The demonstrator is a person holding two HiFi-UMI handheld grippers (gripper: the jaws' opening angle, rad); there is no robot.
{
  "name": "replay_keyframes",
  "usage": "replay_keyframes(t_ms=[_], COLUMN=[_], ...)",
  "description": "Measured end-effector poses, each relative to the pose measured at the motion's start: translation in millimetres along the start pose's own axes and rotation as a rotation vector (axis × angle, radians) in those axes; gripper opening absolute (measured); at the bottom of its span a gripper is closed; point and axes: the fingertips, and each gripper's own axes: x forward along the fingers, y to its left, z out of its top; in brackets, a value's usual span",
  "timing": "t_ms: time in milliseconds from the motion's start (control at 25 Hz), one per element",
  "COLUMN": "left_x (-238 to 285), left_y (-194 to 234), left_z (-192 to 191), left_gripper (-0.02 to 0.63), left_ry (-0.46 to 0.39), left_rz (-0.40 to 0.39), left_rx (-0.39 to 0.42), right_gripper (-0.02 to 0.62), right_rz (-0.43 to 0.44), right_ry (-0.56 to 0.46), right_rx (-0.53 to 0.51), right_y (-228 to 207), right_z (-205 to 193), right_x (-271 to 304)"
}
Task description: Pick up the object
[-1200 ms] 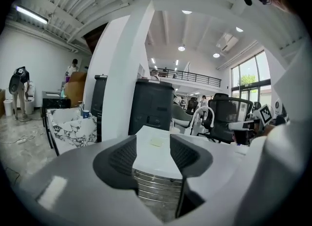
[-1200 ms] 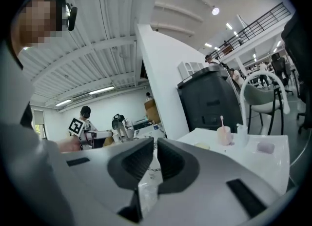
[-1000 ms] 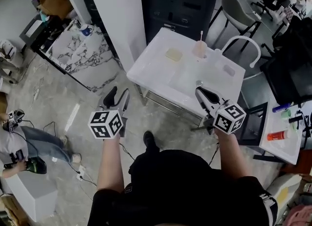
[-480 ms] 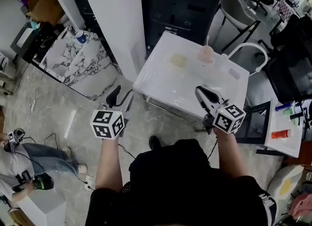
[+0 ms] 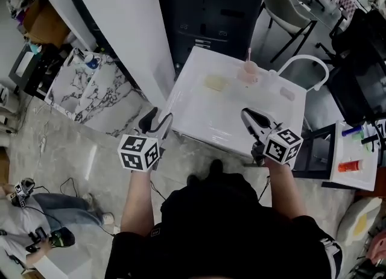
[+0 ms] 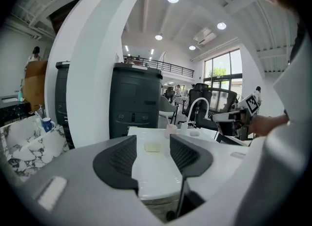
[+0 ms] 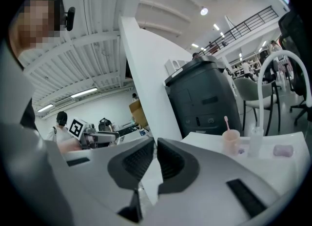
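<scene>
White tabletop (image 5: 199, 121) fills the space ahead of both tools, and the person stands at its near edge with 2 grippers held out over that edge.

Of the 2, the left gripper (image 5: 157, 118) hangs at the near left corner with its jaws spread wide and nothing between them. The right gripper (image 5: 248, 114) sits further in over the near right part of the top, its jaws drawn almost together on nothing.

I take the object to be the pale yellow block (image 5: 215, 82), which lies flat on the table, ahead of the left gripper and a little to its right. From the right gripper it lies ahead and off to the left. In the left gripper view the block sits squarely in the gap between the spread jaws, straight down their line, well apart from the tips. It looks wider than it is deep from there, so its long axis seems to run across the jaws, though it is small in every view and I would not swear to that. The right gripper looks somewhat closer to it from above, but the right gripper view does not show the block.

My judgement: the left one is better placed to go straight forward and down.

Beyond the block and to the right stands a pink cup (image 5: 247, 74).
</scene>
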Motion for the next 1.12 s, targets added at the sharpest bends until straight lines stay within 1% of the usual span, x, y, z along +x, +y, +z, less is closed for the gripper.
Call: replay_keyframes(t_ms=[120,320,520,640,800,880,960,1120], left_x=[26,64,101,126,167,186,203,231], left_y=[-10,-29,-46,-57,-69,-71,-70,-67], left_z=[14,31,27,26,17,9,-2,-15], left_gripper=[0.219,0.219,0.218,0.218,0.218,0.218,0.218,0.218], left_ry=[0.02,0.049,0.103,0.148,0.232,0.276,0.314,0.369], left_rz=[-0.009,-0.021,-0.069,-0.129,-0.209,-0.233,-0.26,-0.323], left_rx=[0.034,0.093,0.14,0.225,0.4,0.467,0.495,0.524], right_gripper=[0.014,0.014,0.014,0.014,0.014,0.014,0.014,0.013], right_rz=[-0.008,0.011,-0.001,-0.025,-0.075,-0.095,-0.118,-0.163], right_ry=[-0.021,0.003,0.002,0.023,0.025,0.028,0.039,0.04], right_rx=[0.006,-0.02,0.001,0.017,0.044,0.053,0.06,0.086], right_y=[-28,-63,-87,-101,-119,-126,-134,-147], right_z=[11,14,15,7,5,3,0,-3], right_x=[1,7,5,4,2,1,2,6])
